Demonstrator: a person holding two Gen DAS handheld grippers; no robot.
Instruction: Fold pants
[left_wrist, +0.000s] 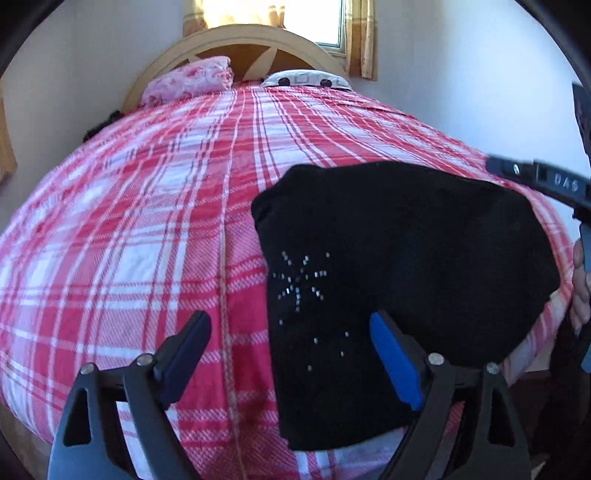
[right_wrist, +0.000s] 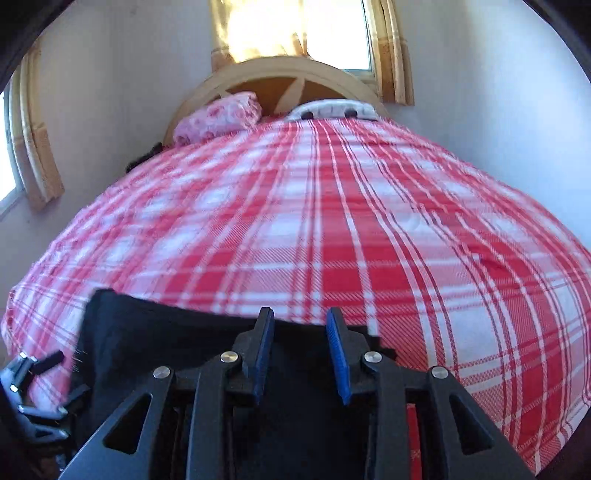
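Left gripper (left_wrist: 290, 338) stands wide apart over the near edge of the bed, holding nothing; its right-hand finger overlaps the black pants (left_wrist: 399, 266) in the left wrist view, the other hangs over the bare plaid bedspread (left_wrist: 147, 221). Right gripper (right_wrist: 301, 332) has a narrow gap between its blue pads, with no cloth visibly pinched; dark fabric lies beneath and behind it.

Pants position: a compact black bundle at roughly 4 o'clock in the left wrist view, near the foot edge of the bed, with a scatter of small studs at its 8 o'clock corner. Appears already folded over at least once. A hand (left_wrist: 581, 284) shows at the 3 o'clock rim.

Risks, as judged:
- Bundle sits close to the mattress edge; a sideways drag could pull it off.
- Layers are black on black, so edges are hard to read; a pinch may catch one layer only and peel the fold open.
- Left jaws straddle both pants edge and bedspread; closing here could grab the plaid cloth too.
- Right wrist view is blurred, so alignment there is uncertain.
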